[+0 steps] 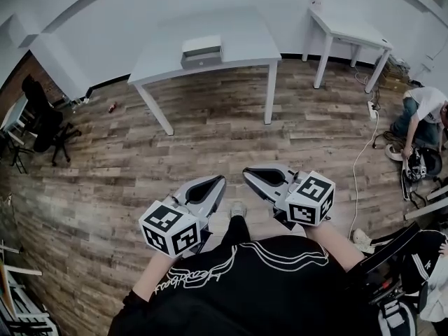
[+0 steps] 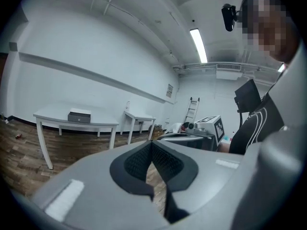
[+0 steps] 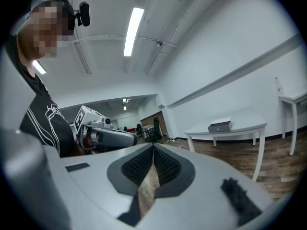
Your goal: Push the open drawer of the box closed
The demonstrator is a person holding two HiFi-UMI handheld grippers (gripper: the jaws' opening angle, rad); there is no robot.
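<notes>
Wood floor (image 1: 210, 152) fills most of the head view. The near white table (image 1: 238, 44) stands across it, well apart from the person. A second white table (image 1: 346, 26) is to its right, a black office chair (image 1: 42, 121) far to its left, and another person (image 1: 420, 110) crouches on the floor off to its right. The box (image 1: 201, 52) sits on the near table toward its front edge, roughly mid-width. It is small and low, with a pale top over a darker grey front face. It is too small here to tell how far the drawer sticks out. It looks rigid and probably light, so it may skid on the smooth tabletop. Best bet is a square push on the middle of the drawer front, with the other gripper bracing the casing from behind. The left gripper (image 1: 218, 182) has its jaws pressed together with nothing between them. The right gripper (image 1: 249, 173) is the same, pads meeting and empty. Both are held close to the person's body, nowhere near the table. Task looks not yet begun.
</notes>
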